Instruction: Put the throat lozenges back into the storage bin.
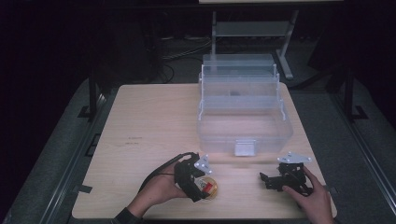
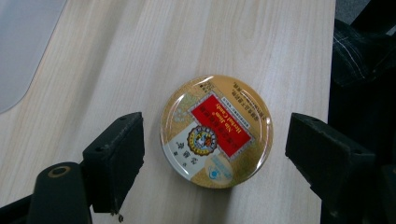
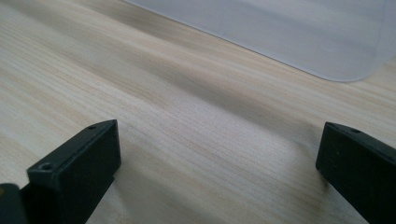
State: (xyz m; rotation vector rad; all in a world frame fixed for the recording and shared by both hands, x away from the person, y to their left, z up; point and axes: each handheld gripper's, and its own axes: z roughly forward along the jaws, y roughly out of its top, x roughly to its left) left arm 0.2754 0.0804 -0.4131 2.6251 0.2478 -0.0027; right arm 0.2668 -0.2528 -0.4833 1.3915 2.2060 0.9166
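Two black jaws of left gripper (image 2: 215, 154) spread apart, straddling round gold tin w/ red label (image 2: 215, 131), flat on pale wooden worktop (image 2: 140, 56) near front edge, approx. centred, prob. untouched. Round, so no long axis. Right gripper (image 3: 219, 163) jaws apart, empty, farther off.

High view: fixed above the near edge, facing forward and down over the whole counter (image 1: 154, 121). Left gripper view: close, straight down, tin (image 2: 215, 131) between its jaws. Right gripper view: low, grazing the counter; box (image 3: 299, 32) beyond its jaws, shared with the high view.
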